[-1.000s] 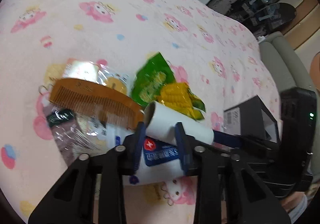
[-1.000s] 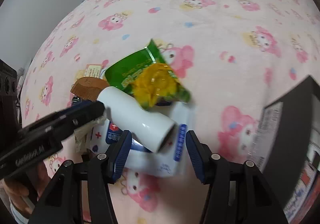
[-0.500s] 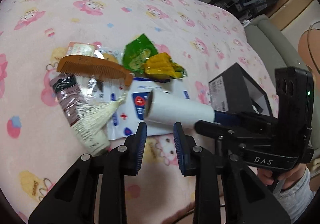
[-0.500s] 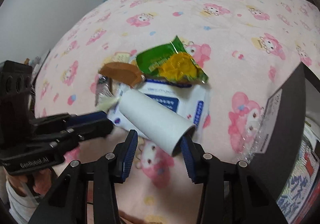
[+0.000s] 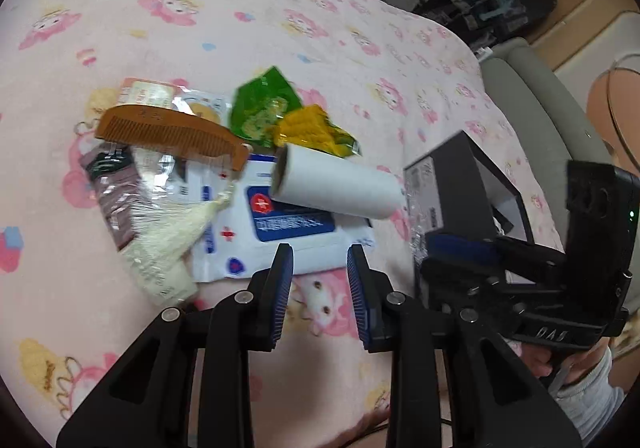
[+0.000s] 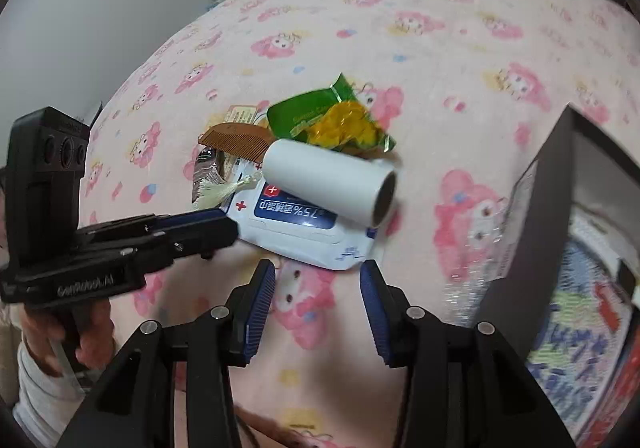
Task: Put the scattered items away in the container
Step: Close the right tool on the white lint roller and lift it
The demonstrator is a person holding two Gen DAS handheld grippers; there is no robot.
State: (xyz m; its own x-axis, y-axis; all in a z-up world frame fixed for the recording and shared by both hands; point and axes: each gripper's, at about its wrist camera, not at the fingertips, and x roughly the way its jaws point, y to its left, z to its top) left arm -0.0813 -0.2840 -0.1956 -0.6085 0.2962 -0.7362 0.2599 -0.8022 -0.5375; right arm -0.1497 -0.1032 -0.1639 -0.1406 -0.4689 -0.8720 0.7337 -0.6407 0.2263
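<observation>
- Lying across the wipes pack (image 5: 280, 224), the white roll (image 5: 336, 187) sits mid-pile on the pink blanket (image 5: 240, 7); whether it rests on the pack or is just above it, cannot tell.
- Left gripper (image 5: 320, 280): jaws spread, nothing between them, just near of the wipes pack.
- Right gripper (image 6: 318, 290): jaws spread wide, empty, near of the roll and apart from it.
- In the right wrist view the left gripper's fingers (image 6: 192, 228) reach in from the left, tips at the pack's left edge.
- Brown comb (image 5: 172, 131) lies far-left in the pile, over clear-wrapped packets (image 5: 120, 187); cream tassel (image 5: 188, 219) is beside the pack.
- Green-yellow snack bag (image 5: 288, 119) is just far of the roll.
- Black box (image 5: 452, 183), the container, stands right of the pile, open side up; printed contents visible inside in the right wrist view.
</observation>
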